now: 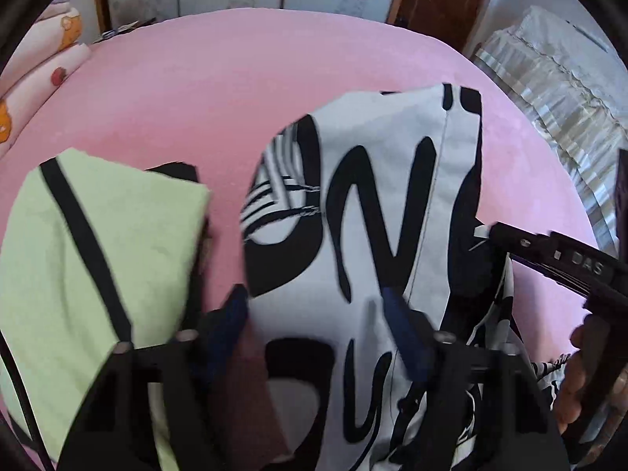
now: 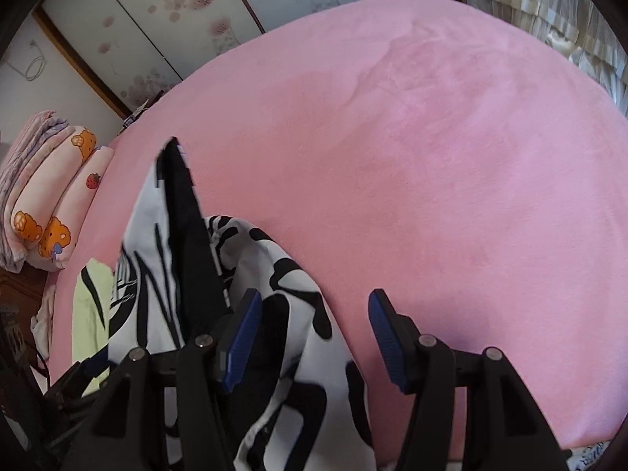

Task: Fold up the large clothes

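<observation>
A white garment with big black lettering [image 1: 376, 204] lies crumpled on the pink bed [image 1: 219, 90]. My left gripper [image 1: 316, 318] hovers just above its near part, motion-blurred, with its blue pads apart and no cloth pinched. Left of it lies a folded pale green garment with a black stripe [image 1: 129, 227]. In the right wrist view the same white garment [image 2: 274, 274] reaches under the left fingertip of my right gripper [image 2: 314, 333], which is open with its other finger over bare pink sheet. The right gripper's black frame [image 1: 557, 263] and a hand [image 1: 581, 357] show at the right edge.
Rolled quilts with bear prints [image 2: 51, 212] are stacked at the bed's far left. Flowered sliding wardrobe doors [image 2: 157, 19] and a brown door [image 1: 443, 0] stand behind the bed. A lace-covered surface [image 1: 549, 90] lies to the right. Wide pink sheet [image 2: 451, 157] stretches ahead.
</observation>
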`<state>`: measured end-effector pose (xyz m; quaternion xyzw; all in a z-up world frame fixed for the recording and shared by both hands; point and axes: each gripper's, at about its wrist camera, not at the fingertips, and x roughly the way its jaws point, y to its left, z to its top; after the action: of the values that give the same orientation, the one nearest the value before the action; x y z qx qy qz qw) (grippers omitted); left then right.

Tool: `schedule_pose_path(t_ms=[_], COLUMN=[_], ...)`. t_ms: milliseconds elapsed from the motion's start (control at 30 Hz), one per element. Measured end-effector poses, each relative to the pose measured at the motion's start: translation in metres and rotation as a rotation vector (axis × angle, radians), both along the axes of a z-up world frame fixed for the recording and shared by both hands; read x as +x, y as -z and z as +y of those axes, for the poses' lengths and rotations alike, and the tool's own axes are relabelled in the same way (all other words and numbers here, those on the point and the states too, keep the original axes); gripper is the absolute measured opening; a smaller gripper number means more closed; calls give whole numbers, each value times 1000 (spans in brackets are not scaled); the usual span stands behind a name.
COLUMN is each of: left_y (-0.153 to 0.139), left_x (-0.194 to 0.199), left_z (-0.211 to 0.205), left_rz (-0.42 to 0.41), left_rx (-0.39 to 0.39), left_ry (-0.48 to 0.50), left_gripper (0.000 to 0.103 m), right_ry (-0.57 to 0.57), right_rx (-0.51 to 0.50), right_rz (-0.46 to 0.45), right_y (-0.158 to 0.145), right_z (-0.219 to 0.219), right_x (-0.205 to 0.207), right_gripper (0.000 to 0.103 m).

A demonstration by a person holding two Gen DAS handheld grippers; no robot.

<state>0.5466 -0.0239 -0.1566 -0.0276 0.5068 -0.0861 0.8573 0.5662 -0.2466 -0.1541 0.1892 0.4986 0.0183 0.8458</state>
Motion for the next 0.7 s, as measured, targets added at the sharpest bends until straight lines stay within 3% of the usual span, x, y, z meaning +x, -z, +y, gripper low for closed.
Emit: schedule_pose_path(t_ms=[67,100,133,200,267,300,333,467,700], left_y=[7,10,12,13,10,6,1,-24,-68], left_x=[5,6,7,6,3,-1,-6,-33,-141], left_z=[-4,-4,-4,-4,-5,-5,-3,13,41], left_rz=[13,12,8,0,-27,-49,-67,-135,-395], left_rx=[-4,-6,-12,3,25,38,37,29,-30], left_ry=[11,8,1,-5,15,24,33,76,217], left_gripper=[29,22,7,4,2,2,2,2,2], right_ry=[9,7,-1,-28,-83,-105,-124,-155,-253], right_rx=[8,21,44,46,-10,-52,-66,-64,-130], right_rz=[21,30,41,64,81,81,65,-52,-476], right_y=[11,16,22,30,35,34,32,3,-81], right_z=[2,3,5,12,25,30,33,28,13], right_x=[9,12,16,21,22,20,16,-13,-140], right_gripper=[57,57,57,53,24,14,11,8,10])
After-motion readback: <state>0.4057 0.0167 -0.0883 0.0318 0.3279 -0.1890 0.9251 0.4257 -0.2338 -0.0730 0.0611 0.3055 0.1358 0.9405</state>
